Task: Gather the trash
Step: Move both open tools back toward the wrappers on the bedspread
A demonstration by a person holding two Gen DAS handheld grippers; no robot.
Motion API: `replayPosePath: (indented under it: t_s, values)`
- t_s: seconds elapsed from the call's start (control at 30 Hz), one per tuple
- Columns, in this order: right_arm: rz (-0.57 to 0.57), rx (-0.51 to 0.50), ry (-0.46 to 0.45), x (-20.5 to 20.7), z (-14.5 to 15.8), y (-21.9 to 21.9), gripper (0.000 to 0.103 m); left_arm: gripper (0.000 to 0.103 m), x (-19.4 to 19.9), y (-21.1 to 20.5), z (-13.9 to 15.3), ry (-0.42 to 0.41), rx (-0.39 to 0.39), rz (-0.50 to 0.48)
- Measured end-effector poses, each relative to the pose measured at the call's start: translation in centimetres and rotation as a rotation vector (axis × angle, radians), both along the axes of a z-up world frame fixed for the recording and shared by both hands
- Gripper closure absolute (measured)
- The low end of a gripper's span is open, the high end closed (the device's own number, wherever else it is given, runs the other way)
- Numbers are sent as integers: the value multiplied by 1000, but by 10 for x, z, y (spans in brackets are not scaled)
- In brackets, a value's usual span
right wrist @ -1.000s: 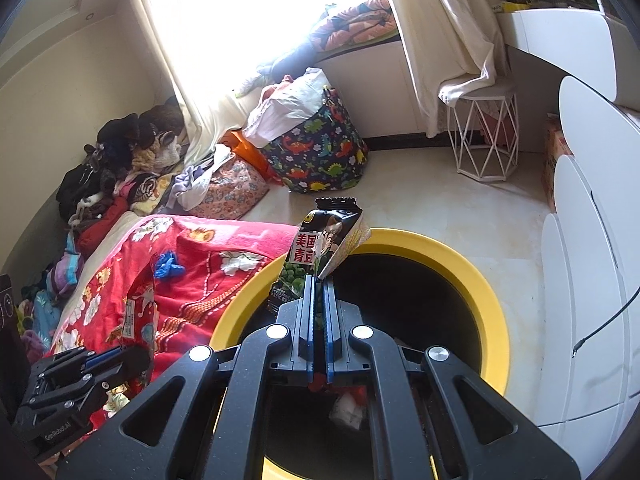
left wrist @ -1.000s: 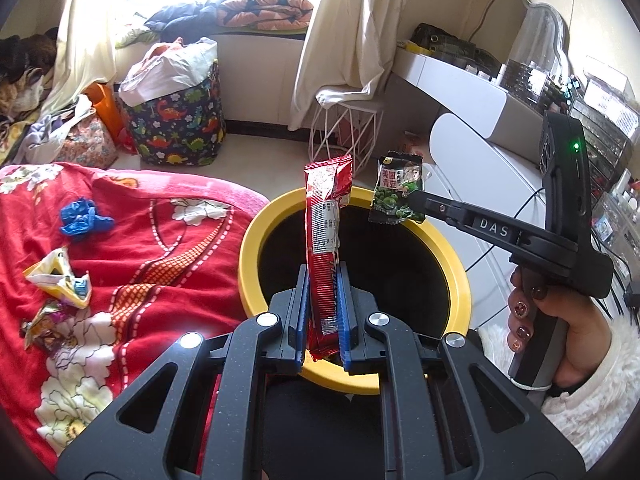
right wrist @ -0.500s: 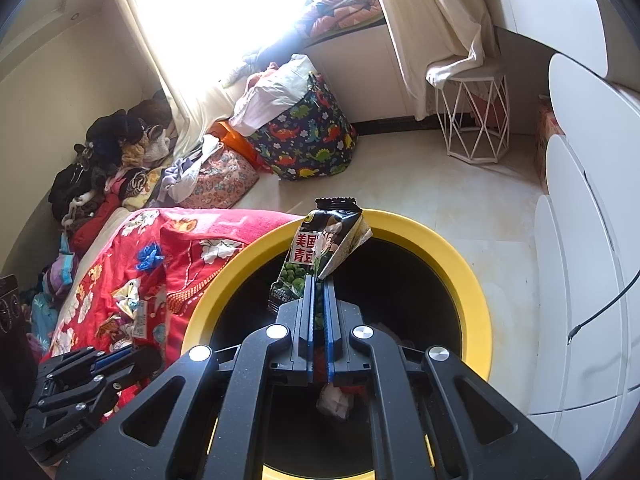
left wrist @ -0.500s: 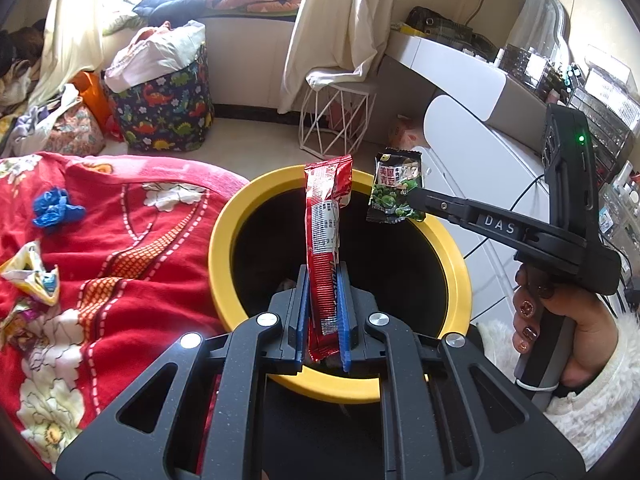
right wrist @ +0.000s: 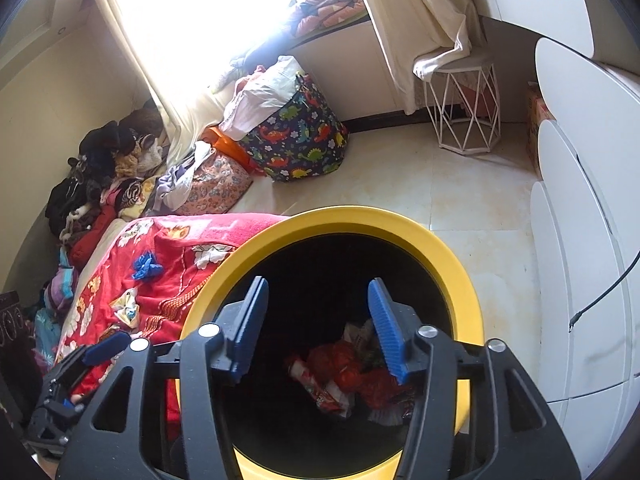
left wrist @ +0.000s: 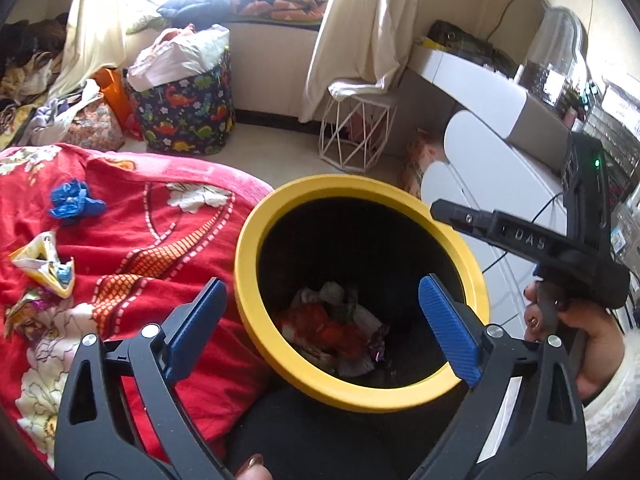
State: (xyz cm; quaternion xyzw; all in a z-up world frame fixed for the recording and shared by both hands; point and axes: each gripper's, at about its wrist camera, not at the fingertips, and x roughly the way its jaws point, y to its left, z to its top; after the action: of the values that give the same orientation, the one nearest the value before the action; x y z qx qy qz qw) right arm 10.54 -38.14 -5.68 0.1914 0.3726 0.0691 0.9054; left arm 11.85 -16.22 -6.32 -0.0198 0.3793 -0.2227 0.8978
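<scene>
A black bin with a yellow rim (left wrist: 256,224) (right wrist: 460,276) stands beside the bed. Wrappers (left wrist: 332,324) (right wrist: 340,376) lie at its bottom. My left gripper (left wrist: 322,292) is open and empty above the bin's near rim. My right gripper (right wrist: 318,292) is open and empty over the bin mouth; it also shows from the side in the left wrist view (left wrist: 440,206). On the red blanket (left wrist: 160,248) lie a blue crumpled scrap (left wrist: 74,200) (right wrist: 146,266), a yellow-white wrapper (left wrist: 44,262) (right wrist: 126,306) and a shiny wrapper (left wrist: 28,308).
A dinosaur-print laundry bag (left wrist: 184,116) (right wrist: 300,140) and a white wire stool (left wrist: 356,136) (right wrist: 464,112) stand on the floor by the window. White cabinets (left wrist: 480,160) (right wrist: 580,220) stand right of the bin. Clothes are piled at far left (right wrist: 100,184).
Both grippers have opened. The red wrapper left my left gripper and the green snack packet left my right gripper; both now lie in the bin.
</scene>
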Motion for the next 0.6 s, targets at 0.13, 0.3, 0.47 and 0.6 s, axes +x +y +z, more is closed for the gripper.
replayPosePath:
  t_s: [0.13,0.3,0.47,0.6]
  values:
    - [15,-15,-28,-3,7,7,44,14,-4,6,9,-37,-1,28]
    - [43,-19,-75,-7,18,16,37,14,-6,19,20,-81,-2,64]
    - [78,-37,-119,-10,28,29,34,14,-7,34,33,-125,4,106]
    - [100,-45,-136,-11,34,39,32,14,-6,49,41,-146,0,143]
